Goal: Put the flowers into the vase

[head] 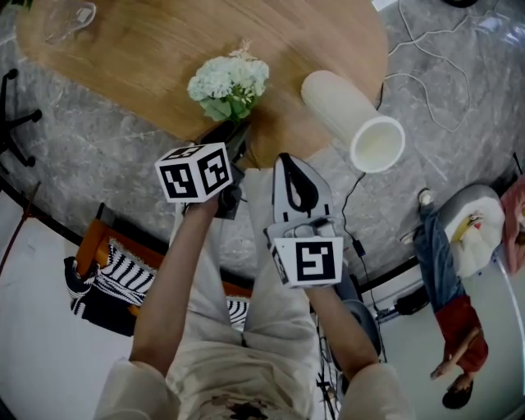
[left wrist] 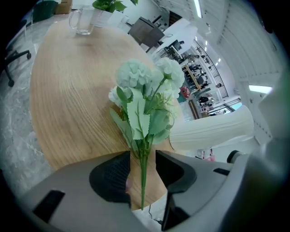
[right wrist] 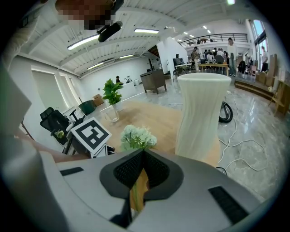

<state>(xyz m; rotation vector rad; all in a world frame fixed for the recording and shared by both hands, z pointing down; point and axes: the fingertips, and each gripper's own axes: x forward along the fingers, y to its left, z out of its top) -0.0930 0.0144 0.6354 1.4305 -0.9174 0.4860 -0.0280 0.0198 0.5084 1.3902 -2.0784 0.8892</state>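
A bunch of pale green-white flowers lies on the wooden table, its heads pointing away from me. Its green stem runs between the jaws of my left gripper, which stand open on either side of it; the pads do not press on it. A tall white ribbed vase stands upright near the table's right edge, to the right of the flowers. My right gripper is shut and holds nothing, just in front of the table edge between flowers and vase. The right gripper view shows the flowers and the vase ahead.
A clear glass stands at the table's far left. A chair with striped cloth sits on the floor at lower left. Cables trail over the grey floor at the right, where a person is.
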